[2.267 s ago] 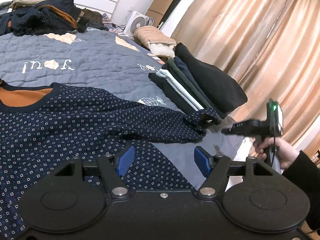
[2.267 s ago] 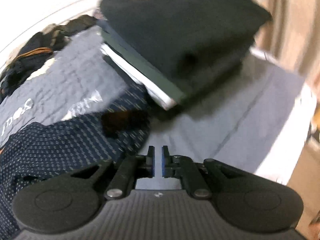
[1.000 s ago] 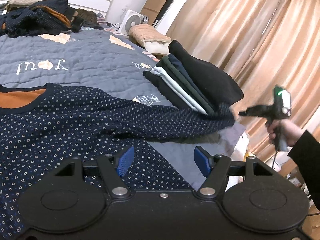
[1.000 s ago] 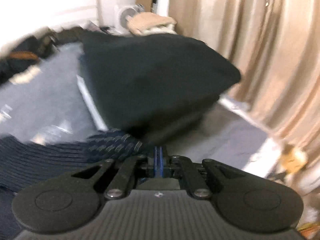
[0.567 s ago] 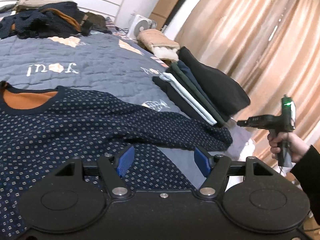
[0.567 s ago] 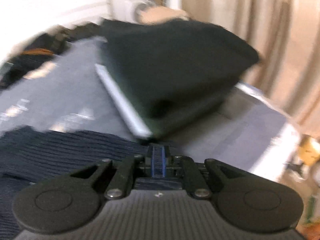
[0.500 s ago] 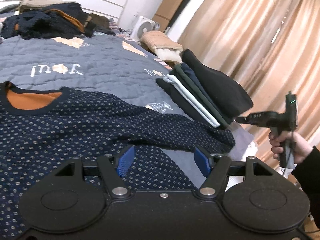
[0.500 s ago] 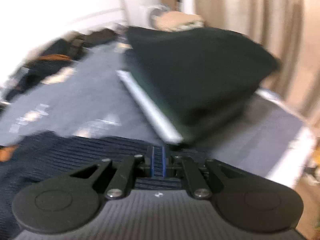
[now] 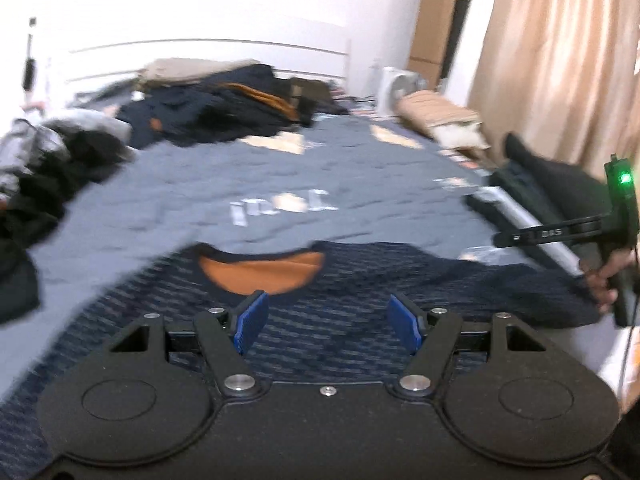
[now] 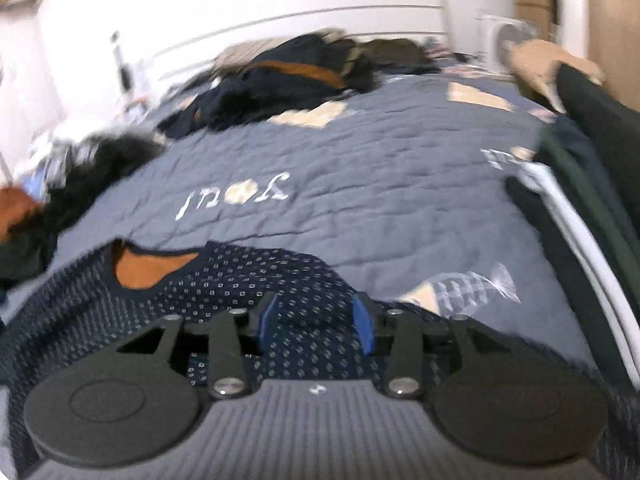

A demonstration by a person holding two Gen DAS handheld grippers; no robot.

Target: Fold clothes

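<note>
Sweater [image 9: 360, 276] lies flat on the quilt [image 9: 200, 200] at 6 o'clock, neck opening toward 12. Stack of folded clothes [image 10: 592, 184] sits on the quilt at 3 o'clock, just beside the sweater's sleeve end. Heap of unfolded clothes [image 9: 224, 100] at 12 against the headboard [image 9: 208, 50], another pile [image 9: 44, 164] at 9–10; fan [image 9: 394, 88] at 1 o'clock beyond the quilt.

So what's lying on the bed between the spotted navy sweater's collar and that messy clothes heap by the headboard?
Only bare grey quilt with stitched lettering, clearest in the right wrist view; sweater, heap.
</note>
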